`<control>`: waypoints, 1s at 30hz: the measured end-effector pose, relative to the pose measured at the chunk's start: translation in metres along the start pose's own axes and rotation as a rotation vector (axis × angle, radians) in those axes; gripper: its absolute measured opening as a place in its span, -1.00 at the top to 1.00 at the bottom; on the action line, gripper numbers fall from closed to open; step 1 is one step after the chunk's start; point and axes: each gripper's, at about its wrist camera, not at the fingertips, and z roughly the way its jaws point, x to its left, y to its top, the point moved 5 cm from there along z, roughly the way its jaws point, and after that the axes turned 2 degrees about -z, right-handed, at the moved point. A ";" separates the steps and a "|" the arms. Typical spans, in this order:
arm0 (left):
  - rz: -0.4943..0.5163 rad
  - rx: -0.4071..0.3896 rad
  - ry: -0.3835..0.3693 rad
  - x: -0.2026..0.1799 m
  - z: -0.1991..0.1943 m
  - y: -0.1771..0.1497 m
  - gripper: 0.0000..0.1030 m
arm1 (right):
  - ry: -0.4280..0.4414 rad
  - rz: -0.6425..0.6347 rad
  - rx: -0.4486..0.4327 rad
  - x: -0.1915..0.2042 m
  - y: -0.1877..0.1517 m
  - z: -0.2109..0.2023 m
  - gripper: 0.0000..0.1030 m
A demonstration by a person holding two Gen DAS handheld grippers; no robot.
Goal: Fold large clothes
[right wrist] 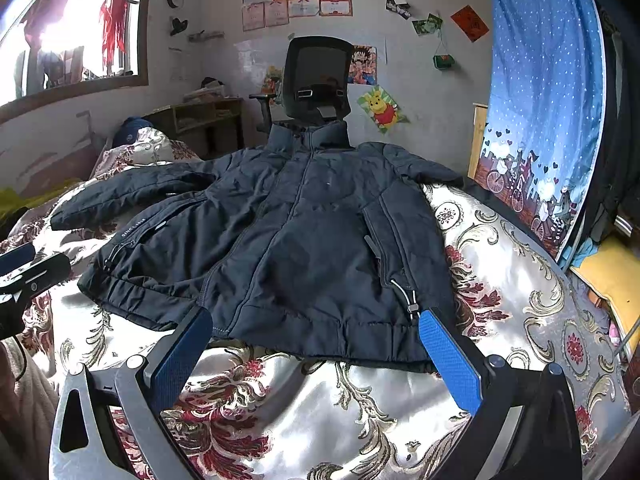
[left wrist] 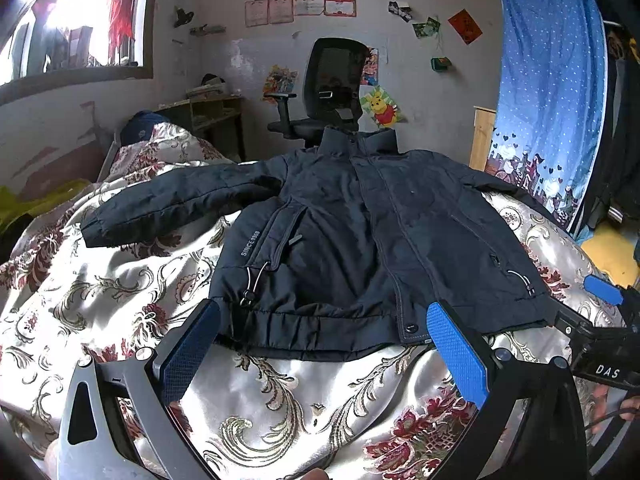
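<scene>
Lying spread face-up at mid-frame on the floral quilt [left wrist: 312,412], the dark padded jacket [left wrist: 360,232] has both grippers at its hem, left gripper [left wrist: 324,328] and right gripper [right wrist: 316,332] gaping wide, holding nothing.

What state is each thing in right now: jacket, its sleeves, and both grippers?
Jacket: spread flat on the quilt, front up, closed, unfolded.
Left sleeve: stretched out sideways.
Right sleeve: mostly out of sight past the quilt edge.
Left gripper: open, at the hem, empty.
Right gripper: open, at the hem, empty.
</scene>
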 end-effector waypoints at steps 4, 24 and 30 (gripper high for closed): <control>-0.034 0.018 0.013 -0.003 0.004 0.008 -0.97 | -0.004 0.004 0.010 -0.003 0.000 0.001 -1.00; -0.107 0.057 0.038 -0.012 0.045 0.096 -0.97 | -0.095 0.181 0.060 -0.100 0.081 0.036 -1.00; -0.073 0.063 0.016 -0.023 0.081 0.125 -0.97 | -0.121 0.231 0.019 -0.139 0.116 0.054 -1.00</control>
